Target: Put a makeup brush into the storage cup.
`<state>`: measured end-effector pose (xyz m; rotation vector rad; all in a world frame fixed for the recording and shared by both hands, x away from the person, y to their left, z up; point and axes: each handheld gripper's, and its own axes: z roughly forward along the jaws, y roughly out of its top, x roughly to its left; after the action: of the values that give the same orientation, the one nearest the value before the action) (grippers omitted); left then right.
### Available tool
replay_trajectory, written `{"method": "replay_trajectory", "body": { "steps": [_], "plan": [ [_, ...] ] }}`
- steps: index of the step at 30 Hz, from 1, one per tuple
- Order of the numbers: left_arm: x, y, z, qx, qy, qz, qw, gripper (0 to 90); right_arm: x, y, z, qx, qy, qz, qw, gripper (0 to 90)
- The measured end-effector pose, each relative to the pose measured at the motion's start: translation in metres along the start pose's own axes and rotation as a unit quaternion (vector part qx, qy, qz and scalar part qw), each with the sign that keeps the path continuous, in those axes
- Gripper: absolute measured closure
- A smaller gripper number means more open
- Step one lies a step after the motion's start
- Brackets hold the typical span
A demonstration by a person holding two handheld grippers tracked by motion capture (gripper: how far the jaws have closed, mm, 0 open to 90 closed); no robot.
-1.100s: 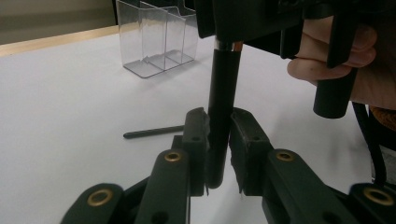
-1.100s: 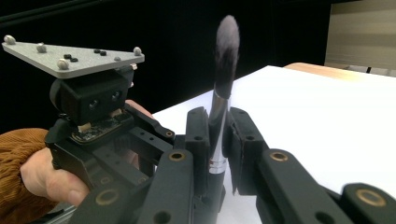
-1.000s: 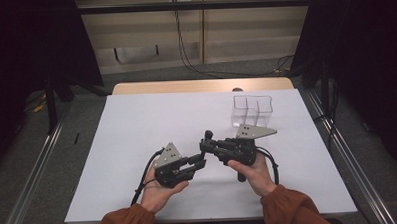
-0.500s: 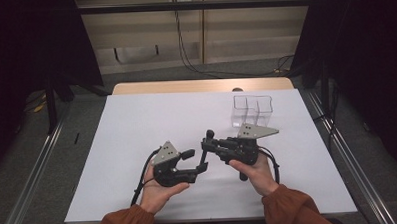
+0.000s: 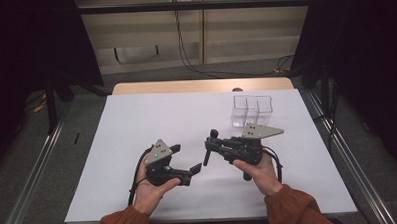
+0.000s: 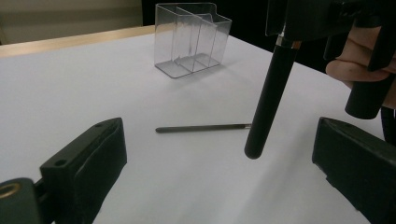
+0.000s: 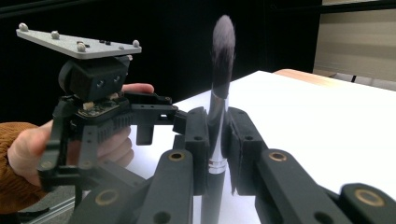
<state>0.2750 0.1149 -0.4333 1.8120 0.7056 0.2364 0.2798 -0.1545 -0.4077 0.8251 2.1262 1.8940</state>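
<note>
Right gripper (image 5: pixel 213 145) clamps a makeup brush (image 7: pixel 219 88) by its handle, bristles up, above the white surface (image 5: pixel 136 119). Left gripper (image 5: pixel 185 158) gapes wide and empty just beside it. No readable writing anywhere. Clear plastic organiser (image 5: pixel 251 110) stands beyond.

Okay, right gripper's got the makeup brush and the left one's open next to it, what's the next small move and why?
Probably carry the makeup brush toward the clear organizer at the table's far right. The right gripper is shut on the brush with its bristles up and its handle end above the table, so it is ready to go in. The left gripper is open, holds nothing, and can stay put. A thin dark stick lies on the table.
</note>
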Motion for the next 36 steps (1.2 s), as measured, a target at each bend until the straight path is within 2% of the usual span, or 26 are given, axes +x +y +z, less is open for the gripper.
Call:
{"method": "replay_trajectory", "body": {
  "steps": [4,7,11,13,19,23,26,29,32,36],
  "plan": [
    [0.003,0.000,-0.007,-0.011,0.007,0.001,0.9999,2.1,-0.001,-0.001,-0.003,0.000,-0.005,-0.001,1.0000,80.7],
    [0.005,-0.002,-0.013,-0.011,0.023,-0.001,0.9997,2.1,-0.003,-0.001,-0.007,0.000,-0.009,0.000,1.0000,80.7],
    [0.009,-0.007,-0.018,-0.008,0.014,-0.004,0.9999,1.7,-0.004,-0.002,-0.010,0.001,-0.014,0.000,0.9999,80.7],
    [0.010,-0.009,-0.022,-0.017,0.021,0.000,0.9996,1.2,-0.005,-0.003,-0.012,0.002,-0.016,0.000,0.9999,80.7],
    [0.019,-0.009,-0.037,-0.047,0.055,-0.001,0.9974,1.9,-0.005,-0.004,-0.017,0.001,-0.021,0.001,0.9998,80.6],
    [0.026,-0.011,-0.049,-0.053,0.068,0.001,0.9963,1.6,-0.006,-0.006,-0.024,0.000,-0.028,0.003,0.9996,80.6],
    [0.030,-0.015,-0.056,-0.049,0.067,0.009,0.9965,1.2,-0.009,-0.009,-0.028,0.004,-0.035,0.006,0.9994,80.6],
    [0.031,-0.020,-0.065,-0.059,0.079,0.018,0.9950,1.5,-0.010,-0.009,-0.032,0.002,-0.041,0.005,0.9991,80.6],
    [0.034,-0.021,-0.073,-0.064,0.087,0.013,0.9941,1.0,-0.010,-0.008,-0.037,-0.001,-0.046,0.004,0.9990,80.6],
    [0.038,-0.024,-0.081,-0.073,0.086,0.003,0.9936,1.1,-0.013,-0.009,-0.044,-0.005,-0.054,0.006,0.9985,80.6]
  ]
}}
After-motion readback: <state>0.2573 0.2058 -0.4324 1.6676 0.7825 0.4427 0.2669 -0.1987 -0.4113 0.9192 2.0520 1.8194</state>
